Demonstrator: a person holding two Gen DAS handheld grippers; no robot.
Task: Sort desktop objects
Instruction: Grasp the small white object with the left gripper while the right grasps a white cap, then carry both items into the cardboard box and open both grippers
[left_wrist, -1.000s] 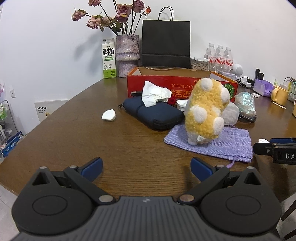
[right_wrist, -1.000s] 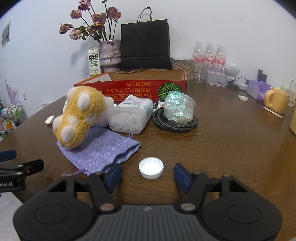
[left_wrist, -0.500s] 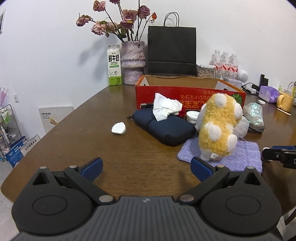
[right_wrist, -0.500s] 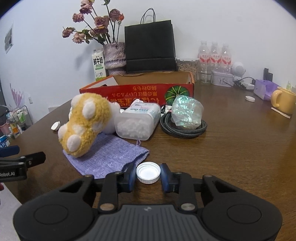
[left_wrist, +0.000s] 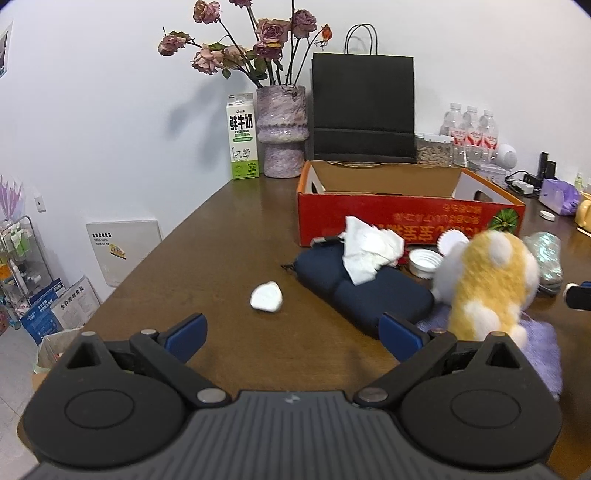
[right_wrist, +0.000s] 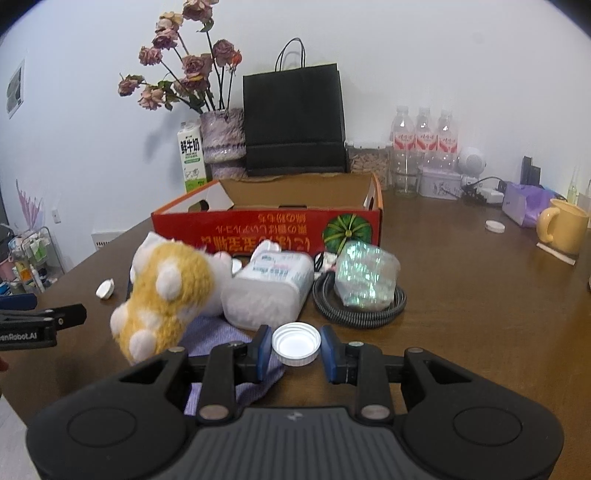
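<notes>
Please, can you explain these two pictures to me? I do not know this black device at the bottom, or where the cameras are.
There is no robot: a person holds a two-finger gripper in each hand, each carrying a fisheye camera that looks along its fingers. In the left view, the left gripper is open and empty above the brown table. In the right view, the right gripper is closed on a white bottle cap. Nearby lie a yellow plush toy on a purple pouch, a navy case and a red cardboard box.
</notes>
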